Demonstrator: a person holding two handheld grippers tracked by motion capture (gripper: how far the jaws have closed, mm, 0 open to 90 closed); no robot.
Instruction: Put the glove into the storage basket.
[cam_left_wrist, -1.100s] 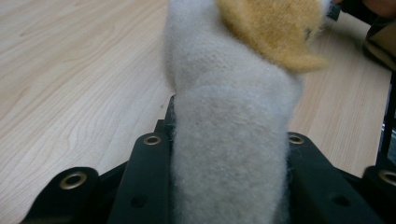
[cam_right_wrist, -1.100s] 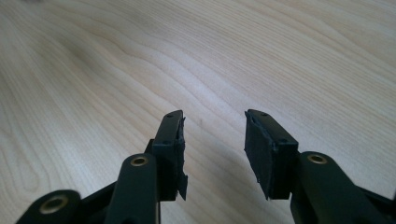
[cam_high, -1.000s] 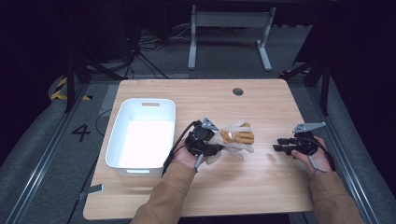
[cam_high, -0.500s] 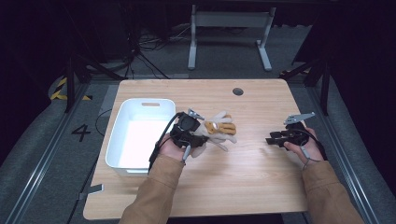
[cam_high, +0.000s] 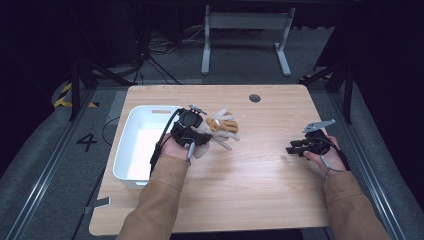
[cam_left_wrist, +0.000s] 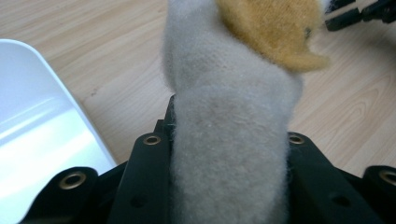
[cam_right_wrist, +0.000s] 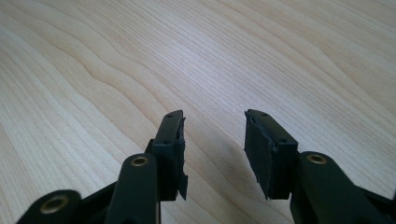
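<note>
A dark room with a grey floor surrounds a pale wooden bench; beyond its far edge stand the legs of a metal frame, with cables trailing on the floor. A yellow and black striped mark and a painted number four lie on the floor off the bench's left edge.

Near the left edge of the bench sits a white plastic bin, its long sides running from the near edge toward the far edge. In the left gripper view its glossy wall shows at the left.

Just beside the bin's right wall, a hand in a tan sleeve holds the left tool. Its jaws are pressed onto the grey cuff of a glove, pinching it; the cuff stands between the two black jaws in the left gripper view, with the glove's mustard yellow patch above. The glove's pale fingers spread toward the middle of the bench, and whether they touch the wood cannot be told.

A dark round hole sits near the far edge.

Toward the right edge, well apart from the glove, the other hand holds the right tool low over bare wood, pointing left. Its jaws are spread with nothing between them.
</note>
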